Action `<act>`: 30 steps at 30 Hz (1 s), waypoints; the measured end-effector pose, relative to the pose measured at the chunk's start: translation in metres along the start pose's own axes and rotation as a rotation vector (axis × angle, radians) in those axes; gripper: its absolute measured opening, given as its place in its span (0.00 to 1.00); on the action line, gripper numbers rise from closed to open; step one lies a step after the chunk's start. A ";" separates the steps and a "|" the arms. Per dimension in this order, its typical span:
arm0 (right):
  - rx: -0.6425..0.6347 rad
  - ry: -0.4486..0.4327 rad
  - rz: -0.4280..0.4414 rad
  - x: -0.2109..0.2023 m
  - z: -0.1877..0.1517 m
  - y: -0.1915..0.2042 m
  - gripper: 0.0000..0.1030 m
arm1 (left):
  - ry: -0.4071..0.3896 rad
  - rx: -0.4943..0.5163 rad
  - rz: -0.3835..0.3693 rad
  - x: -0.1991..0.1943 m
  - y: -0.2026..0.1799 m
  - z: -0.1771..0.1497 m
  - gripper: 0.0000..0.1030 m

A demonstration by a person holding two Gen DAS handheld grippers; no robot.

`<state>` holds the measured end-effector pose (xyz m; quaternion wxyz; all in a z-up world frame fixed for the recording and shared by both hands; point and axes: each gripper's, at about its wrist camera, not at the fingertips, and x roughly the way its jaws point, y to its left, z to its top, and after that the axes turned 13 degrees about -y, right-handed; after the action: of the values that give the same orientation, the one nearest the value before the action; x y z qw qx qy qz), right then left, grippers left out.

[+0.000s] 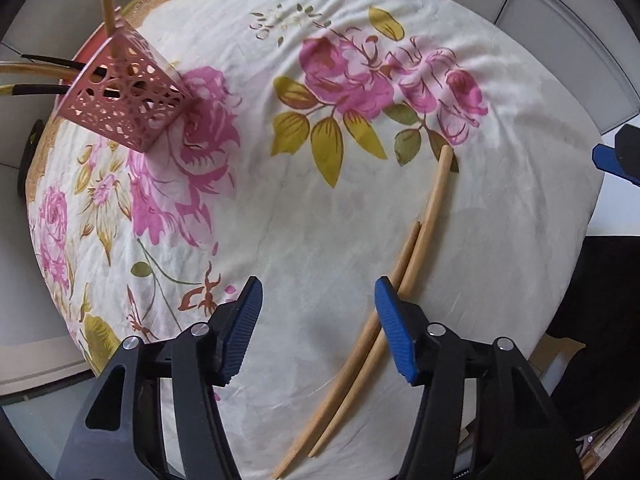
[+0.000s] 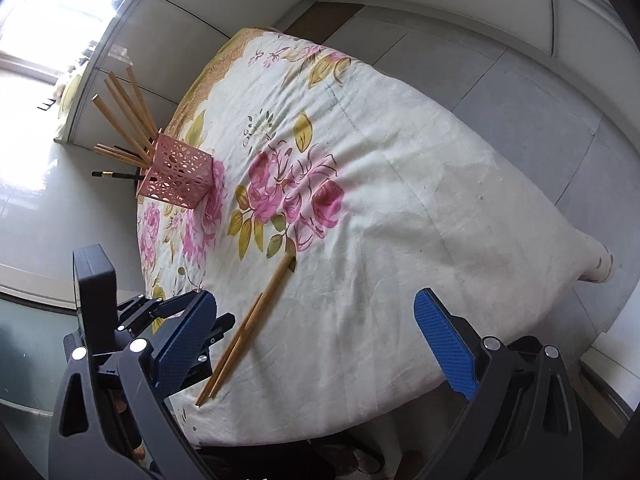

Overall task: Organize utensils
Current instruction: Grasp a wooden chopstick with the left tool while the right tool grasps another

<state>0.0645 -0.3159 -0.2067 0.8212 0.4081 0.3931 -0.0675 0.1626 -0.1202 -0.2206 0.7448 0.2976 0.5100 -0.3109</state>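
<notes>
Two wooden chopsticks (image 1: 416, 248) lie side by side on the floral tablecloth (image 1: 320, 200); they also show in the right wrist view (image 2: 256, 316). A pink perforated holder (image 1: 128, 92) stands at the far left of the table with several chopsticks in it, and shows in the right wrist view (image 2: 176, 178). My left gripper (image 1: 318, 328) is open and empty, low over the cloth, its right finger (image 1: 394, 328) over the pair's near part. My right gripper (image 2: 316, 348) is open and empty, to the right of the chopsticks. The left gripper also shows in the right wrist view (image 2: 160, 312).
The table edge (image 1: 592, 208) drops off to the right onto grey floor tiles (image 2: 500, 92). A white wall and bright window (image 2: 48, 20) lie beyond the holder. The tip of the right gripper (image 1: 612, 160) shows at the right edge.
</notes>
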 end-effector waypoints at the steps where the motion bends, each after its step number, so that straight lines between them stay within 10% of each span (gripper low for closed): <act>1: 0.009 0.003 0.008 0.000 0.000 -0.001 0.94 | 0.010 0.001 -0.008 0.003 -0.001 0.000 0.53; 30: 0.026 0.024 0.012 0.000 0.001 -0.005 0.94 | 0.015 0.015 -0.007 0.003 -0.004 0.008 0.62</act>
<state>0.0627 -0.3204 -0.2093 0.8115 0.4218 0.3996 -0.0627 0.1649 -0.1296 -0.2210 0.7375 0.3039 0.5144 -0.3149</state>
